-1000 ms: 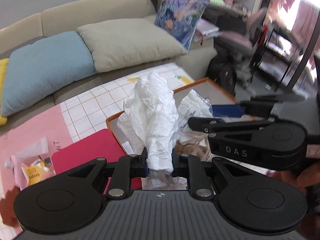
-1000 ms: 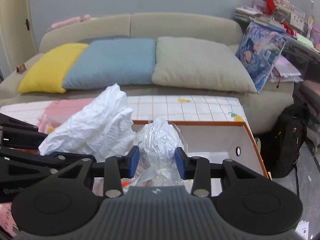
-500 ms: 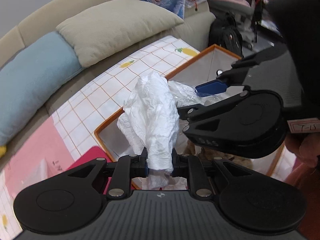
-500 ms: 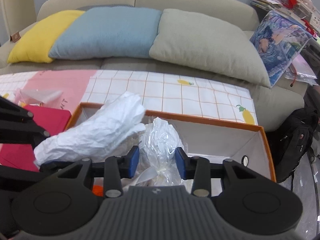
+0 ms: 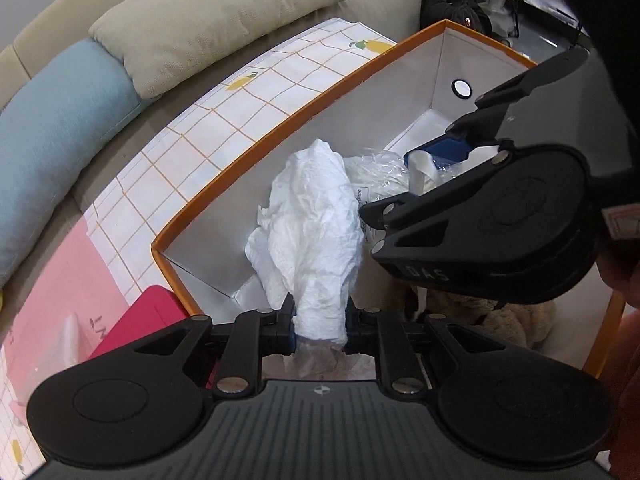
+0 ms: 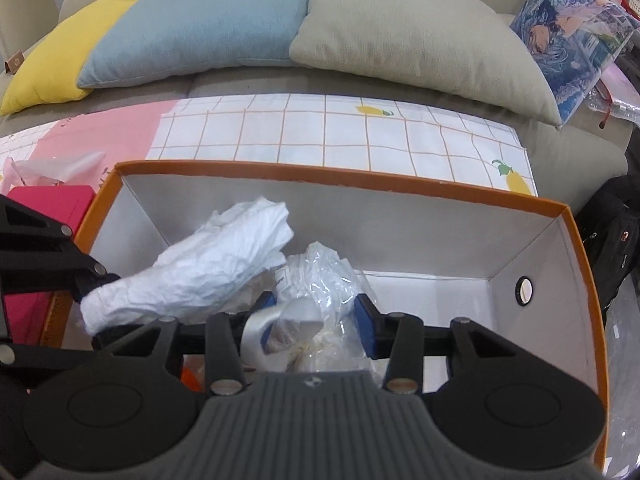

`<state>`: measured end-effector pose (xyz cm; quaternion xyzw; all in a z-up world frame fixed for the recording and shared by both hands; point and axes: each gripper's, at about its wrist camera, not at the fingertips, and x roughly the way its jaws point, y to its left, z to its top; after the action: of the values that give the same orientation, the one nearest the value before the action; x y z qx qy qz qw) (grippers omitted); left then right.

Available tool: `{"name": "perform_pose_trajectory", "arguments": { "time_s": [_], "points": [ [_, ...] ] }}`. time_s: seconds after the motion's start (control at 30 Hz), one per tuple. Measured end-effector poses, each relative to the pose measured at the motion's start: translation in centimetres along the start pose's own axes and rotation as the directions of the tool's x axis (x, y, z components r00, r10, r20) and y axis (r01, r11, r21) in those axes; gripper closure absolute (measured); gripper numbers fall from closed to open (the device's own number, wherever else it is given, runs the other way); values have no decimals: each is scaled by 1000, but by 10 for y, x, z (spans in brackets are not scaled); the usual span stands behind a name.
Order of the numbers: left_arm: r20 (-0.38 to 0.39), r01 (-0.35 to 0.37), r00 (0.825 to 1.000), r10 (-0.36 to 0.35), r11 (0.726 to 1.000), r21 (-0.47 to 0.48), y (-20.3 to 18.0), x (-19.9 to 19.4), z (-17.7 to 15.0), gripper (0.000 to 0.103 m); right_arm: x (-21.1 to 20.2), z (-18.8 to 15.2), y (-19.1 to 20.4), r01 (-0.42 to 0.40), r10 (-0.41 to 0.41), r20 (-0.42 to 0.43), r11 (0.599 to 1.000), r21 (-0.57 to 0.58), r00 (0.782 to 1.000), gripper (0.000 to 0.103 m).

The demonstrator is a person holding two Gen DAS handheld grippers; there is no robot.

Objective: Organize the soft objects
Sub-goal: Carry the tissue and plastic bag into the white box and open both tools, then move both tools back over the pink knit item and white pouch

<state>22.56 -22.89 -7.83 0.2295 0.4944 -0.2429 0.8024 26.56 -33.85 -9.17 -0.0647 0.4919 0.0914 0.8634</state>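
Note:
My left gripper [image 5: 319, 324] is shut on a crumpled white cloth [image 5: 314, 240] and holds it inside the orange-rimmed box [image 5: 280, 128]. The cloth also shows in the right wrist view [image 6: 200, 272]. My right gripper [image 6: 316, 320] is shut on a clear plastic bag [image 6: 324, 276] with something pale inside, also within the box [image 6: 360, 190]. The right gripper [image 5: 432, 160] is just to the right of the cloth in the left wrist view. A tan plush item [image 5: 504, 316] lies on the box floor under the right gripper.
A red flat case [image 5: 140, 320] lies left of the box on a pink and checked cloth [image 6: 320, 132]. A sofa with yellow [image 6: 48, 60], blue [image 6: 192, 24] and beige [image 6: 420, 40] cushions runs behind. A black backpack [image 6: 612, 240] stands right of the box.
Both grippers have come down and forward into the box with their loads. The cloth and the bag now hang below the box rim.

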Motion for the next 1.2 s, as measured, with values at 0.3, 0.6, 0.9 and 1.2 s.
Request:
{"name": "perform_pose_trajectory", "arguments": {
  "time_s": [0.3,0.6,0.9,1.2],
  "points": [
    [76,-3,997,4,1000,-9,1,-21,-2,42,-7,4,2,30,-30,5,1000,-6,1000,43],
    [173,-42,984,52,997,-62,6,-58,-13,24,-44,5,4,83,-85,77,996,35,993,32],
    [254,-82,962,100,993,-81,5,-94,-30,22,-87,-11,25,165,-162,160,986,-4,974,23],
    [396,-25,912,107,978,-207,18,-159,-105,22,-149,-46,54,129,-156,293,986,110,943,22]
  ]
}}
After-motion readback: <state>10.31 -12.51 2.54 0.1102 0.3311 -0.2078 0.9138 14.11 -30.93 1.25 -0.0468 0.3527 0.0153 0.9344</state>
